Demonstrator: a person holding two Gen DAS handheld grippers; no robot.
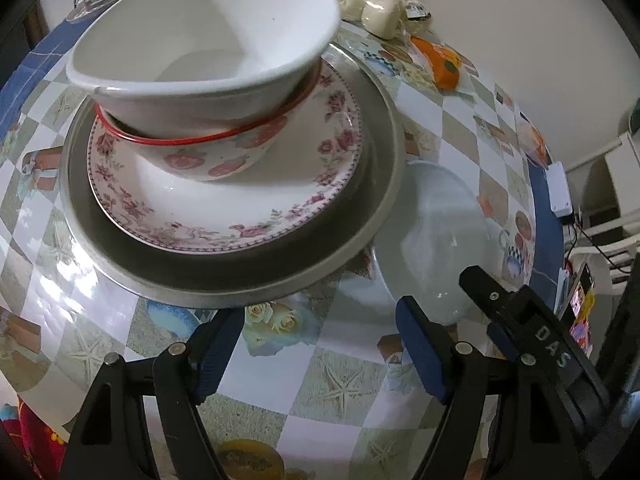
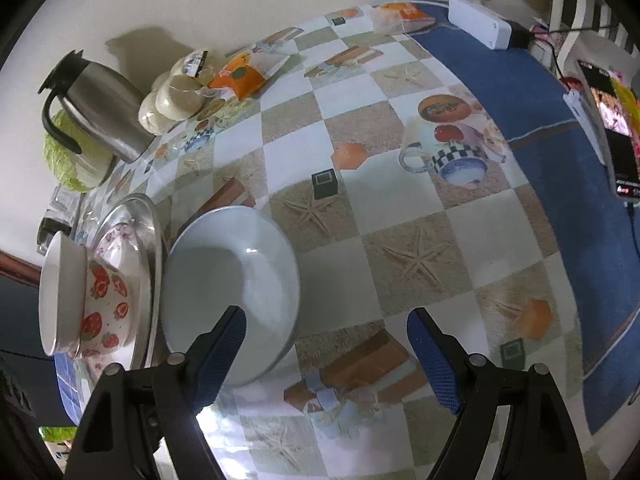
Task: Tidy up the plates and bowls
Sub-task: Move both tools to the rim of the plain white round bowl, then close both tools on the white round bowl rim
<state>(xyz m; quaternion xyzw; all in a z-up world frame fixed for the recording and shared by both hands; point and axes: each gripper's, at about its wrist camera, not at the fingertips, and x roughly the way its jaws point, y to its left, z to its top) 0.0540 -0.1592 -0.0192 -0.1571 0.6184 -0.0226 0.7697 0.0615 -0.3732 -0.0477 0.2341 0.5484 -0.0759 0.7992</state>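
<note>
With both claws spread and empty, my right gripper hung over the lone bowl beside the tray near the table's left edge, likely to add it to the stack, left gripper alongside.

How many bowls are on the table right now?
3. A plain white bowl sits nested in a strawberry bowl on the floral plate. A pale bowl stands alone beside that stack. More may lie out of view.
</note>
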